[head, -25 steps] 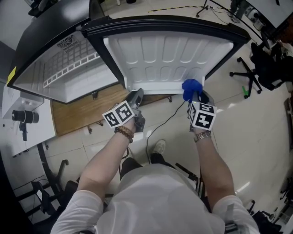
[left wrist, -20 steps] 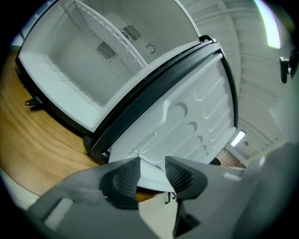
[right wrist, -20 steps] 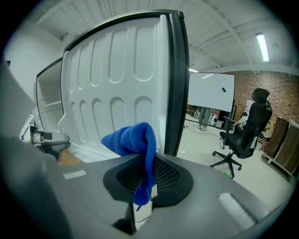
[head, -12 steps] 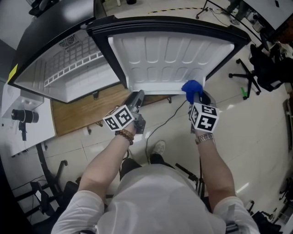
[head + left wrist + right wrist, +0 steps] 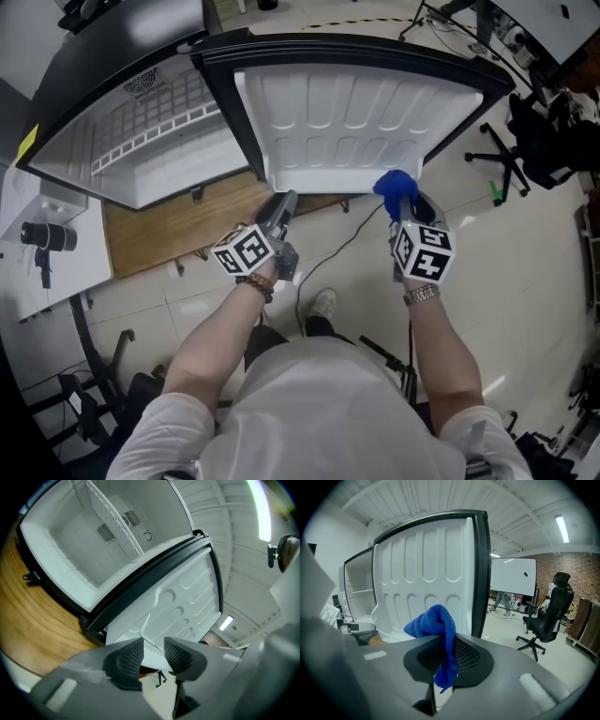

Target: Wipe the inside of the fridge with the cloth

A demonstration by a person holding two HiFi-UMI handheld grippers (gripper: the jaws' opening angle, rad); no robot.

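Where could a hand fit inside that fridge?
The fridge cavity is bare on both sides of the wire shelf. Crowded: the open door's lower edge, where the left gripper and the right gripper with the cloth sit.

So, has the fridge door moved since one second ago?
Yes. In the head view the fridge door has swung rightward, away from the fridge cabinet, whose left corner stays put.
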